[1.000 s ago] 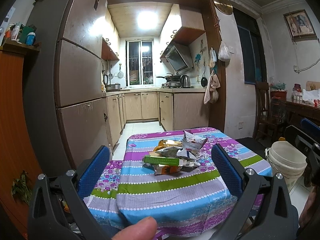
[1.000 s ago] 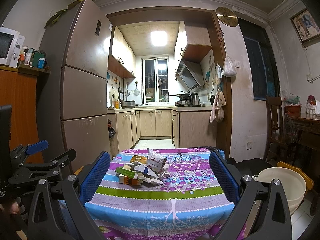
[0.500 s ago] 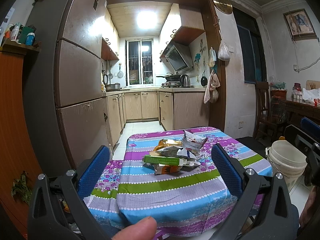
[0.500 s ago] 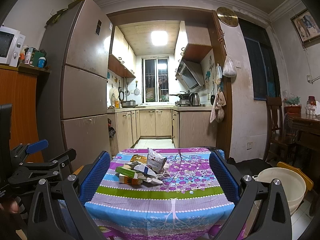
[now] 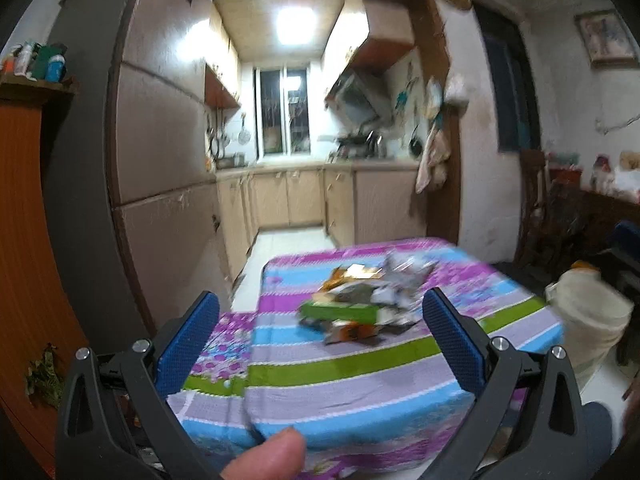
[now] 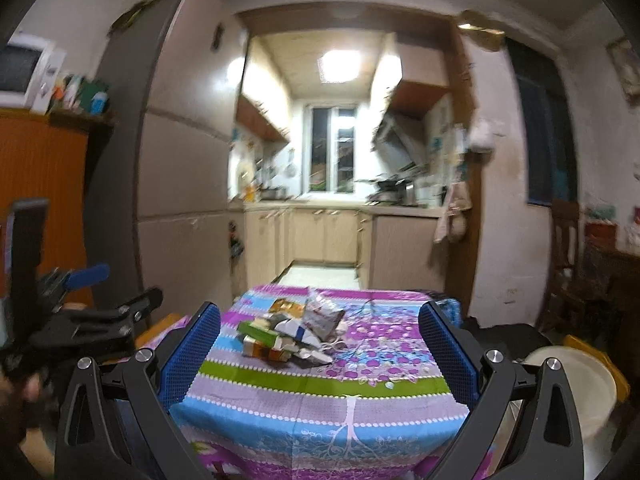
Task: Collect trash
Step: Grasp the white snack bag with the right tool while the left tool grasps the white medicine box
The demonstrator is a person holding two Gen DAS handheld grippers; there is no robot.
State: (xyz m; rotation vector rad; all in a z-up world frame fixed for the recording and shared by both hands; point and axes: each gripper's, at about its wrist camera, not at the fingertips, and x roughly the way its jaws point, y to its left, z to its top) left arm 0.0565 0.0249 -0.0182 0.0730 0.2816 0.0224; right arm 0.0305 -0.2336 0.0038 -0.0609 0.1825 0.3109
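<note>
Both the left gripper [image 5: 320, 316] and right gripper [image 6: 319, 320] are spread wide, holding nothing. A heap of wrappers [image 6: 290, 334] lies ahead between the right gripper's pads on the striped tablecloth [image 6: 320, 408]; a white bucket [image 6: 572, 384] stands to its right.

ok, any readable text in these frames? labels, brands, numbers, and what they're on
None readable; both views are motion-blurred.
Trash pile: print on the wrappers and the green box, too blurred.
Shelf containers: labels too small.
Framed picture: no legible text.
</note>
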